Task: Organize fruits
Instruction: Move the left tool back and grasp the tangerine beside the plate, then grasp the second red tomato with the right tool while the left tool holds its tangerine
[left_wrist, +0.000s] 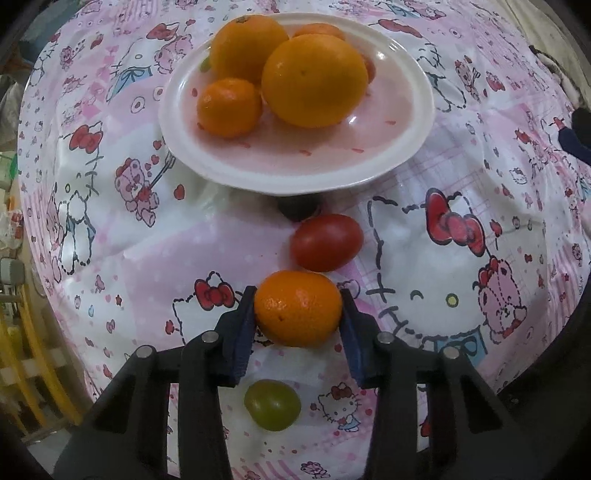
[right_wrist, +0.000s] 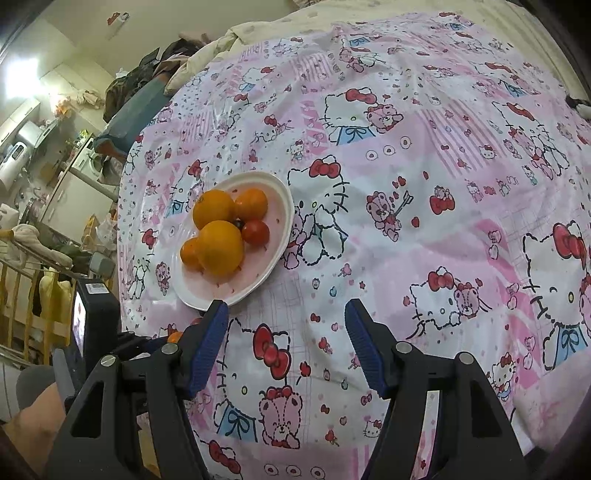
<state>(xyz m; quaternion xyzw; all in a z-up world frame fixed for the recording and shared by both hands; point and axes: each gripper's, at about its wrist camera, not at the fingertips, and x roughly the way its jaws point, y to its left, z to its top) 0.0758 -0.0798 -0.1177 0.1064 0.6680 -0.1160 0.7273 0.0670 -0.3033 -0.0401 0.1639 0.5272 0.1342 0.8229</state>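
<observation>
My left gripper (left_wrist: 298, 308) is shut on a small orange mandarin (left_wrist: 297, 308), held just above the cloth in front of a white plate (left_wrist: 388, 162). The plate holds two large oranges (left_wrist: 314, 83), two small mandarins (left_wrist: 229, 107) and, in the right wrist view, a red tomato (right_wrist: 255, 232). A red tomato (left_wrist: 325, 242) lies on the cloth beyond the held mandarin, a green grape (left_wrist: 272, 405) lies below it. A dark fruit (left_wrist: 297, 207) sits at the plate's near rim. My right gripper (right_wrist: 286, 314) is open and empty, to the right of the plate (right_wrist: 273, 258).
A pink cartoon-print cloth (right_wrist: 424, 184) covers the surface. The left gripper's body (right_wrist: 94, 317) shows at the left edge of the right wrist view. Room clutter and furniture (right_wrist: 55, 158) lie beyond the cloth's left edge.
</observation>
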